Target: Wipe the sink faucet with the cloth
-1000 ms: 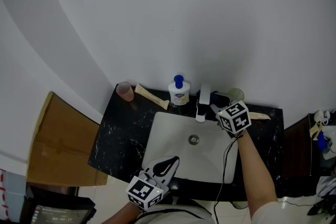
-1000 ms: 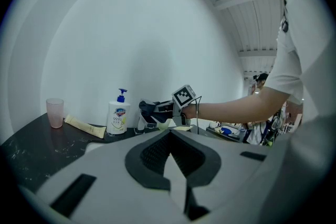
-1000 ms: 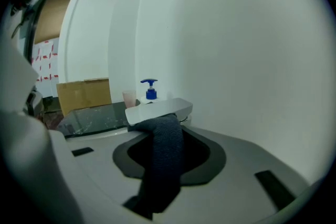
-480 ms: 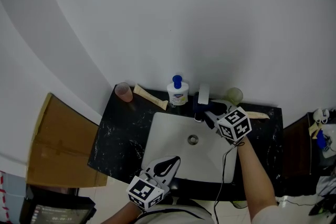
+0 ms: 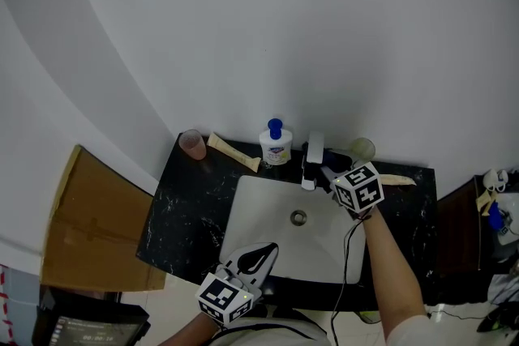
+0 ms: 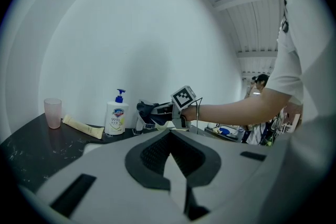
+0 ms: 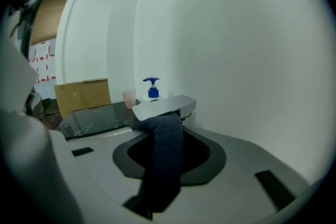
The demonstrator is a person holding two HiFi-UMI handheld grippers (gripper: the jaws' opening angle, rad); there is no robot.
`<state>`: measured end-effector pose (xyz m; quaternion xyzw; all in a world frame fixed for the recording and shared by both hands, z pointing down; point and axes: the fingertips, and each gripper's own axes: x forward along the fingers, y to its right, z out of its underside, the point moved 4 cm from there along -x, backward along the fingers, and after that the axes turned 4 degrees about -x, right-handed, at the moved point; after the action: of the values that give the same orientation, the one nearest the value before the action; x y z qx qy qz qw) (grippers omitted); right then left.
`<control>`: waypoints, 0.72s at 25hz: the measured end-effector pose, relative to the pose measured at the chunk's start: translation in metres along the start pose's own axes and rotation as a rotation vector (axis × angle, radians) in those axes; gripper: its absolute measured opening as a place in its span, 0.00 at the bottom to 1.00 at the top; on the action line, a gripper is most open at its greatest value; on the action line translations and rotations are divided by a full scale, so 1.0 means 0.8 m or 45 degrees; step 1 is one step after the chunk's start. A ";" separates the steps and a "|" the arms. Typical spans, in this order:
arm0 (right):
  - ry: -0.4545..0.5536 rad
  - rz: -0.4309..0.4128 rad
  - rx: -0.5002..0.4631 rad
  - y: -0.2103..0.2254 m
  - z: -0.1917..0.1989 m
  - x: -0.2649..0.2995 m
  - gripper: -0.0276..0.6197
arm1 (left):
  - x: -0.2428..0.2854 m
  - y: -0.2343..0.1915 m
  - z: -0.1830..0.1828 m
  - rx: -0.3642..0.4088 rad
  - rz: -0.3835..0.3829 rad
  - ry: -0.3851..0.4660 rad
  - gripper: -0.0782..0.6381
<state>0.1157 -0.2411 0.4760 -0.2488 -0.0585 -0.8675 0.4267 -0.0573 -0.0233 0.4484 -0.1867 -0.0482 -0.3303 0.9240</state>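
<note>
The chrome faucet [image 5: 313,157] stands behind the white basin [image 5: 259,223]. My right gripper [image 5: 326,171] is at the spout's right side, shut on a dark grey cloth. In the right gripper view the cloth [image 7: 167,155] hangs between the jaws and presses against the underside of the flat spout [image 7: 165,105]. The left gripper view shows that gripper [image 6: 152,113] and its cloth [image 6: 145,108] at the faucet [image 6: 140,124]. My left gripper [image 5: 270,248] hovers at the basin's near edge, shut with nothing in it [image 6: 170,157].
On the black counter [image 5: 182,198] stand a pink cup [image 5: 193,143], a beige tube [image 5: 233,150] and a blue-capped soap bottle [image 5: 276,143]. Another cup [image 5: 362,148] and another tube [image 5: 397,180] lie right of the faucet. A cardboard box [image 5: 89,223] sits to the left.
My right gripper drew the cloth a little away from the spout toward the basin, then came back against it. The left gripper has not moved.
</note>
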 end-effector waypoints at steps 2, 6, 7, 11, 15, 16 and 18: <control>-0.036 -0.038 -0.022 -0.011 0.004 0.001 0.21 | 0.001 0.001 -0.001 0.004 0.007 0.001 0.10; -0.052 -0.201 -0.033 -0.053 0.010 -0.018 0.21 | -0.001 0.000 0.001 -0.003 0.007 0.002 0.10; -0.061 -0.249 -0.051 -0.066 0.012 -0.025 0.21 | -0.002 0.000 0.001 -0.004 0.008 0.003 0.10; -0.118 -0.296 -0.166 -0.090 0.020 -0.033 0.21 | -0.002 0.000 0.003 -0.003 0.015 0.001 0.10; -0.098 -0.254 -0.070 -0.065 0.010 -0.021 0.21 | 0.000 0.002 0.003 0.000 0.020 0.001 0.10; -0.103 -0.229 -0.042 -0.053 0.009 -0.014 0.21 | 0.000 0.001 0.003 -0.002 0.017 0.001 0.10; -0.103 -0.158 0.014 -0.027 0.007 -0.001 0.21 | -0.002 0.001 0.002 -0.005 0.012 0.001 0.10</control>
<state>0.1020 -0.2253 0.4830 -0.2772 -0.0956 -0.8813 0.3706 -0.0582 -0.0214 0.4493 -0.1886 -0.0463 -0.3261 0.9252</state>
